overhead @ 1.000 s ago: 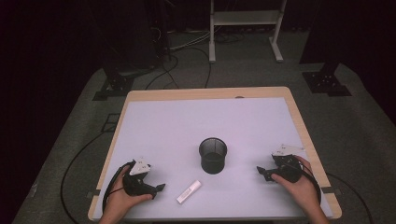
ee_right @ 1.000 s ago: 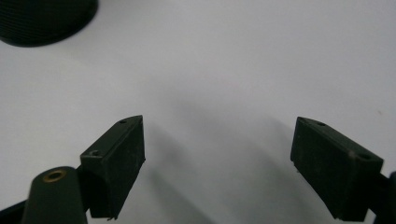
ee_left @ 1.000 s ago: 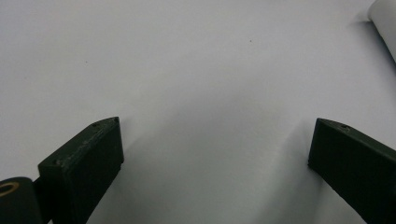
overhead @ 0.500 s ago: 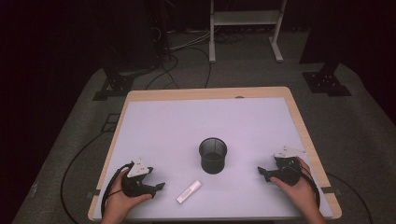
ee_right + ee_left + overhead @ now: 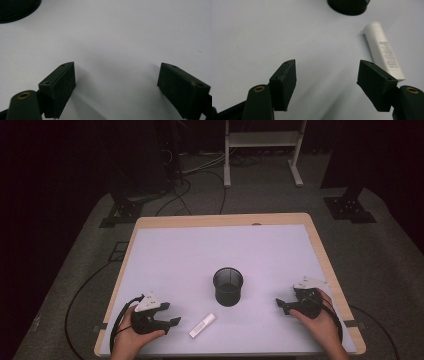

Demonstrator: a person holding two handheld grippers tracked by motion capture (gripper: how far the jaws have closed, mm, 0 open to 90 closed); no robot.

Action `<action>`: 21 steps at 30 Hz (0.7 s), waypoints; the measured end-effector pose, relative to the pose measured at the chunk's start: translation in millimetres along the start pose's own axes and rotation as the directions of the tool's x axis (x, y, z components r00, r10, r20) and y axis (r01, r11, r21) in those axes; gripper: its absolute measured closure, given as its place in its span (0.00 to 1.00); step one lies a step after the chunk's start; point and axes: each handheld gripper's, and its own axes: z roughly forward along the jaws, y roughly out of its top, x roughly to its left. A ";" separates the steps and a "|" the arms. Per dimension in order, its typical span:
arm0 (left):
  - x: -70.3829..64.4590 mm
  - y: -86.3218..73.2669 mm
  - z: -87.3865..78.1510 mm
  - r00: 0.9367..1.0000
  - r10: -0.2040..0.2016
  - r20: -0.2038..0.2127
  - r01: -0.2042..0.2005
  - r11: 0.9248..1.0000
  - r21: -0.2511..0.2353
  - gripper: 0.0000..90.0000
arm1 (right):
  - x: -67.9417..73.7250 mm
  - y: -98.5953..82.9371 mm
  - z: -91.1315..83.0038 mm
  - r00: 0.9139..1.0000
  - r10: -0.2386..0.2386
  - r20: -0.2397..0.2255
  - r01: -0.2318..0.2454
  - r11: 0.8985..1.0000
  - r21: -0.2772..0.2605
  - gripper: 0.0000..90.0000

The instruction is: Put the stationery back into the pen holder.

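Both grippers — left (image 5: 172,321), right (image 5: 281,305) — barely shift since before, jaws open, empty; small white plastic tube (image 5: 202,325) and black mesh cup (image 5: 228,286) untouched — nothing started.

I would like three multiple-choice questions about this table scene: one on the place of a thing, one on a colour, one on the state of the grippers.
1. Where does the white tube lie?
A. inside the cup
B. flat on the table, between the left gripper and the cup
C. in the right gripper

2. What colour is the mesh cup?
A. black
B. white
C. red

3. How do the jaws of the left gripper and the right gripper stand?
A. both shut
B. both open, holding nothing
C. left shut on the tube

Answers: B, the tube lies flat near the table's front edge; A, the mesh is dark; B, bare table shows between both jaw pairs.
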 end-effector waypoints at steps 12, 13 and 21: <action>-25.9 7.0 10.7 0.999 0.026 0.033 -0.026 1.000 0.001 0.37 | -0.1 0.0 0.0 1.000 0.000 0.000 0.000 1.000 0.000 0.15; -27.2 7.1 11.7 0.999 0.025 0.035 -0.025 1.000 0.001 0.37 | 0.0 0.0 0.0 1.000 0.001 0.000 -0.001 1.000 0.000 0.15; -37.8 8.6 21.6 0.997 0.045 0.060 -0.046 0.999 0.018 0.39 | -0.1 0.0 0.0 1.000 0.000 0.000 0.000 1.000 0.000 0.15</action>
